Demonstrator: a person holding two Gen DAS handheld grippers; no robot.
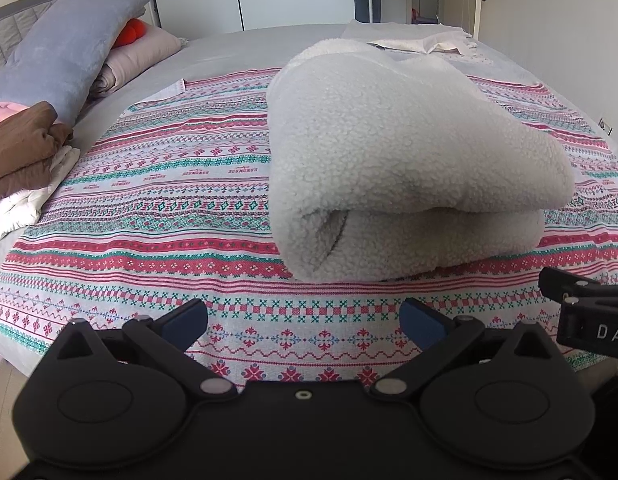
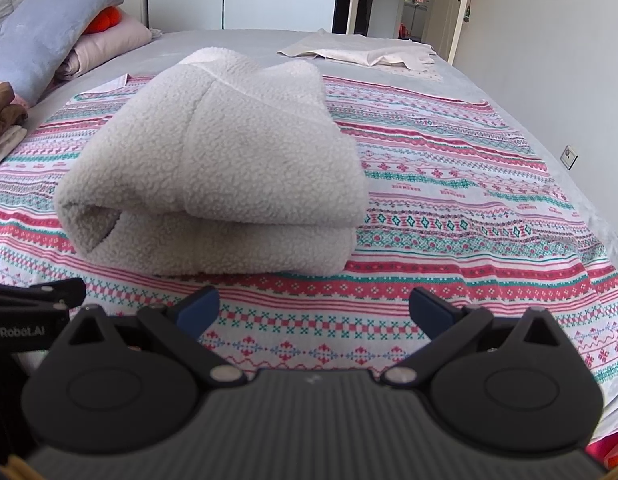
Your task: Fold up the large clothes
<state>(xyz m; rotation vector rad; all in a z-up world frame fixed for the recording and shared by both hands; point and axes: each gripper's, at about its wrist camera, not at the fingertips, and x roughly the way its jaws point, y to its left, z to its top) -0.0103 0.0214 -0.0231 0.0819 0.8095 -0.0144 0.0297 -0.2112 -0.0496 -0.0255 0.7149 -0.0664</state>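
Beneath both grippers, a patterned bedspread (image 1: 149, 200) is lying flat; ahead of them a folded fleece garment (image 1: 397, 168) is resting on it. Left gripper (image 1: 305, 320) and right gripper (image 2: 314, 309) are hovering spread wide, holding nothing.

Both wrist views low, near, facing the folded fleece (image 1: 409, 168); side by side

Cream fleece (image 1: 409, 152) – pink-teal patterned bedspread (image 1: 169, 184).
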